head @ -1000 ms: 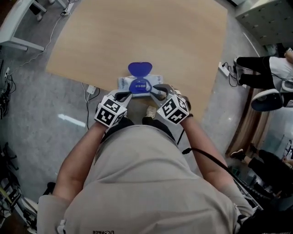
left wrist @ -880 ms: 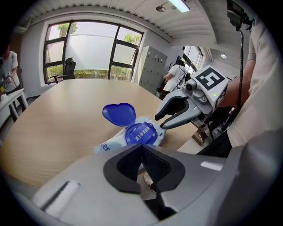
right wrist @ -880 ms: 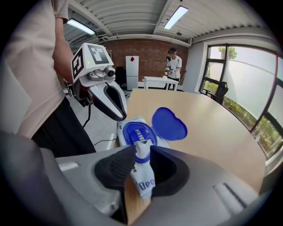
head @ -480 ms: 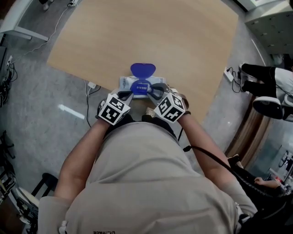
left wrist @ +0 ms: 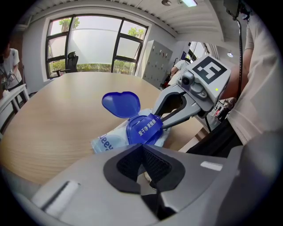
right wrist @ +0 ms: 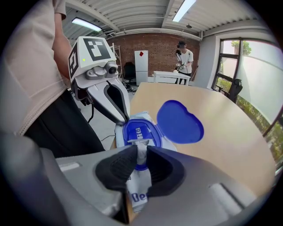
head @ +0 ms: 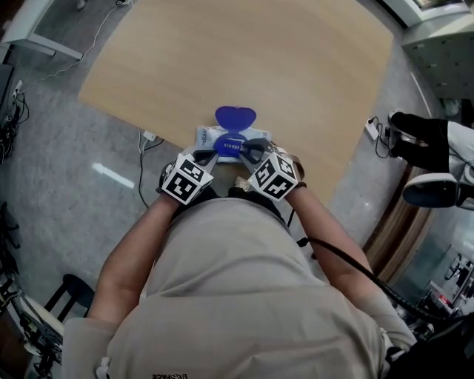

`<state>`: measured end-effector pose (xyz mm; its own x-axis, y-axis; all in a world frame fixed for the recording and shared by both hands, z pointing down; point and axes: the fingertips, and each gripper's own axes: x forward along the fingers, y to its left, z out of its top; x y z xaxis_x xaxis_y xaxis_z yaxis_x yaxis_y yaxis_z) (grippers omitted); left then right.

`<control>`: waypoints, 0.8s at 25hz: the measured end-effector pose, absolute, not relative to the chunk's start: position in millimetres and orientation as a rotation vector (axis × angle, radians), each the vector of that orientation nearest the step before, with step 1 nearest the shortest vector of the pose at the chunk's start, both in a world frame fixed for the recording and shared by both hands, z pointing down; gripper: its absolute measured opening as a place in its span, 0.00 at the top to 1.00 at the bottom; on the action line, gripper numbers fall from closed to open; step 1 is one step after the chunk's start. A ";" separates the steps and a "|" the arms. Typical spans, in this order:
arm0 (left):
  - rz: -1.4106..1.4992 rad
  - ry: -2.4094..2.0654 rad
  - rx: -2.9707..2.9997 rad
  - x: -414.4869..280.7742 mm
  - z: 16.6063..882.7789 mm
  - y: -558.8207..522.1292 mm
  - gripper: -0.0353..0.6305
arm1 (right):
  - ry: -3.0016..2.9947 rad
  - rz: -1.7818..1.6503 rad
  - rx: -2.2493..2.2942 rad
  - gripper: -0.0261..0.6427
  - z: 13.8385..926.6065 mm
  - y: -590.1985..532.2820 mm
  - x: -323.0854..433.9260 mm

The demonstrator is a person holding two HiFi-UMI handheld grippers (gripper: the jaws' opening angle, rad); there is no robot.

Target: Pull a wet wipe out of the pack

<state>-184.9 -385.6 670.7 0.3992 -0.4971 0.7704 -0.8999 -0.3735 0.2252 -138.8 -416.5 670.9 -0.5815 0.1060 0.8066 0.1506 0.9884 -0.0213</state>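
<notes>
Both claws have edged in onto the wet-wipe pack; the pull is about to begin.
Right claw pinches the wet wipe poking from the opening just ahead, flip lid open beyond. Left claw, pressed together, sits at the pack's near edge. Next, probably: draw the wipe upward, pack steadied.

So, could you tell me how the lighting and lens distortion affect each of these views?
Head view: even light, one glare streak on the floor, edges bowed. Left gripper view: strong fisheye with dark corners, window washed out, near jaws soft, pack sharp. Right gripper view: same fisheye, ceiling lights flaring, wipe at the jaws slightly blurred.
</notes>
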 end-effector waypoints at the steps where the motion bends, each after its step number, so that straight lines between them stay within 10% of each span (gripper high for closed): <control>1: 0.804 -1.188 2.017 -185.1 670.9 -385.9 0.94 | -2.197 -0.056 -0.177 0.87 671.1 -416.7 -139.2; 20: 0.836 -1.118 2.030 -186.2 672.8 -383.6 0.94 | -2.226 0.009 -0.099 0.95 658.7 -422.3 -137.7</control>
<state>-186.2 -383.6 672.8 0.4284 -0.4524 0.7822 -0.8782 -0.4124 0.2424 -137.7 -422.3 658.7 -0.6078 0.0746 0.7906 0.0682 0.9968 -0.0416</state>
